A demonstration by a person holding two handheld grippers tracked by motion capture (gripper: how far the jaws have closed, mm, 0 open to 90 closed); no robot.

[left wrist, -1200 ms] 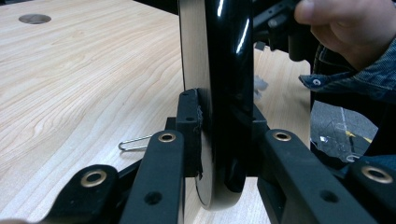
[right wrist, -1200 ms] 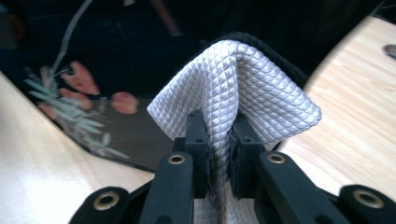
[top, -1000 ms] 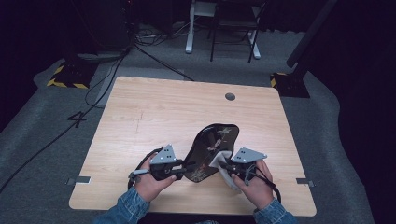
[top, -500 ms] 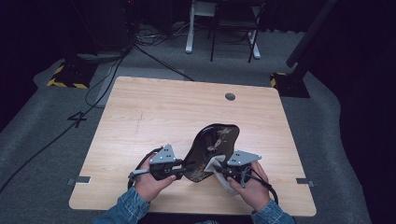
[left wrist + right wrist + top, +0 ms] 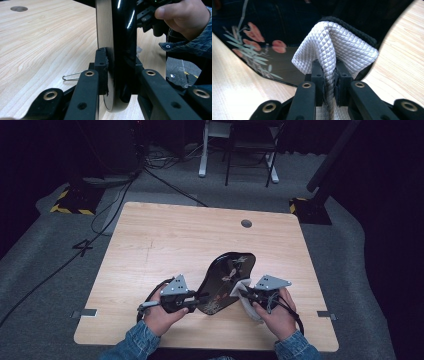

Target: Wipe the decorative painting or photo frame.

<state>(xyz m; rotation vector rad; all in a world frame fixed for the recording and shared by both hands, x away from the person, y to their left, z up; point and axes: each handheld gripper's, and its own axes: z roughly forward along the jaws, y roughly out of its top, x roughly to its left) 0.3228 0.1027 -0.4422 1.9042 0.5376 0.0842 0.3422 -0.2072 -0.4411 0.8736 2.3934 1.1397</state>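
A glossy black lacquer tray (image 5: 225,277) with a painted flower pattern is tilted up off the table near its front edge. My left gripper (image 5: 196,299) is shut on the tray's left rim (image 5: 117,50), the pads pressing both faces. My right gripper (image 5: 243,293) is shut on a folded grey quilted cloth (image 5: 337,47). The cloth (image 5: 246,295) rests against the tray's decorated face (image 5: 262,47) at its right side.
The wooden table (image 5: 165,240) has a round cable hole (image 5: 246,223) near its back edge. A small wire clip (image 5: 72,75) lies on the wood beside the left gripper. Chair legs and cables are on the floor beyond the table.
The right gripper with the cloth has slid a little across the tray's face toward the front. The tray and left gripper have stayed put.
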